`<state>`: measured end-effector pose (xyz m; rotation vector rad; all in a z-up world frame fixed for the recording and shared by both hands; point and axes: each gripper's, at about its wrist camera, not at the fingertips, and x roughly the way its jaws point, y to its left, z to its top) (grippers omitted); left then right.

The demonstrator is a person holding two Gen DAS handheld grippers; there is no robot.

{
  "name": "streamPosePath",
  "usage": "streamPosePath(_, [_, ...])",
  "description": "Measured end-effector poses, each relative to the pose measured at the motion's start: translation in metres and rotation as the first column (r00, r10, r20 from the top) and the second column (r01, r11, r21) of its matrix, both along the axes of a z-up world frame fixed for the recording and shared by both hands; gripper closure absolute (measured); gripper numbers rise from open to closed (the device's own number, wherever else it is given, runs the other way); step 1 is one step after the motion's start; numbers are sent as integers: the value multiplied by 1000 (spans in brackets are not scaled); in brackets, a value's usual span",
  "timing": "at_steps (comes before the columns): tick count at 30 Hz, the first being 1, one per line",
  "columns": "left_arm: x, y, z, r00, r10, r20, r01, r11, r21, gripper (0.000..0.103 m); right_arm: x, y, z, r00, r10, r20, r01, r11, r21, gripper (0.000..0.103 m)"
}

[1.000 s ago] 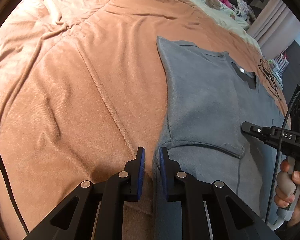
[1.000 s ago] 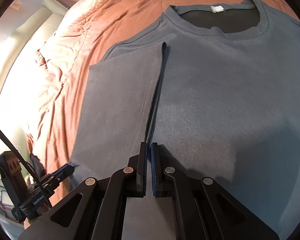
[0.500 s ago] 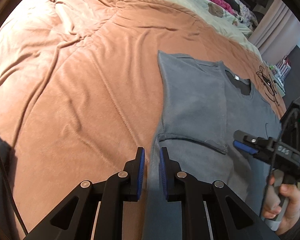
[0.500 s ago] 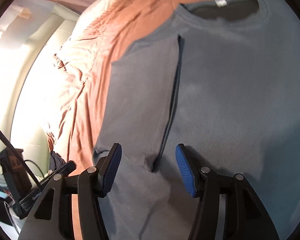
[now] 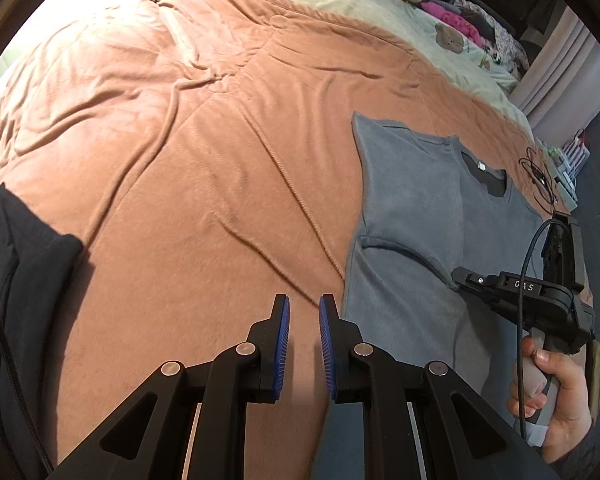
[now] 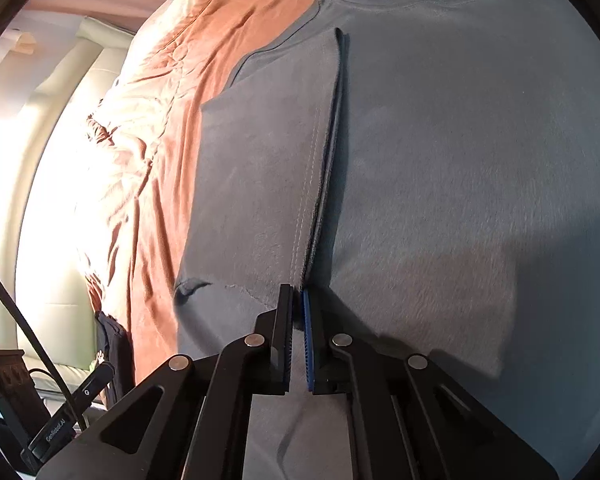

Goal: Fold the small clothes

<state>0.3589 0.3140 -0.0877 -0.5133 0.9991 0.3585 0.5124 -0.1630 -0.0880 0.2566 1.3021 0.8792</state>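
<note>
A grey T-shirt [image 5: 412, 208] lies flat on the rust-coloured bedspread [image 5: 204, 168], its left sleeve folded inward over the body [image 6: 268, 152]. My left gripper [image 5: 303, 312] hovers over the bedspread just left of the shirt's side edge, jaws slightly apart and empty. My right gripper [image 6: 297, 300] has its jaws nearly together at the lower end of the folded sleeve's hem [image 6: 320, 184]; I cannot tell whether cloth is pinched between them. The right gripper also shows in the left wrist view [image 5: 460, 274], over the shirt's middle.
A cream blanket [image 5: 380, 8] with stuffed toys [image 5: 448, 38] lies at the far side of the bed. A black cable [image 5: 538, 176] lies near the bed's right edge. Dark clothing [image 5: 16, 264] sits at the left. A pale headboard or wall [image 6: 60, 120] is beyond.
My right gripper opened wide half a second ago and has now closed at the sleeve hem. My left gripper has pulled back and left, off the shirt edge.
</note>
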Motion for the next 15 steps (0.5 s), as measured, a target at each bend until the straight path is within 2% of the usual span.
streamPosePath(7, [-10, -12, 14, 1000, -15, 5, 15, 1000, 10, 85, -4, -6, 17, 999, 23, 30, -22, 999, -38, 100])
streamPosePath(9, [-9, -18, 19, 1000, -22, 10, 22, 1000, 14, 79, -5, -12, 25, 998, 28, 55, -27, 999, -31, 81])
streamPosePath(10, [-9, -21, 22, 1000, -23, 16, 23, 1000, 15, 73, -4, -20, 31, 997, 25, 71, -23, 999, -22, 53])
streamPosePath(11, [-8, -24, 24, 999, -26, 21, 25, 1000, 17, 69, -4, -27, 34, 996, 20, 82, -19, 1000, -14, 41])
streamPosePath(13, [-6, -32, 31, 999, -35, 35, 34, 999, 26, 55, -3, -46, 44, 993, 6, 121, -6, 1000, 1, 41])
streamPosePath(15, [-2, -43, 37, 998, -48, 48, 46, 998, 37, 47, -3, -61, 48, 991, 6, 136, -7, 1000, 4, 41])
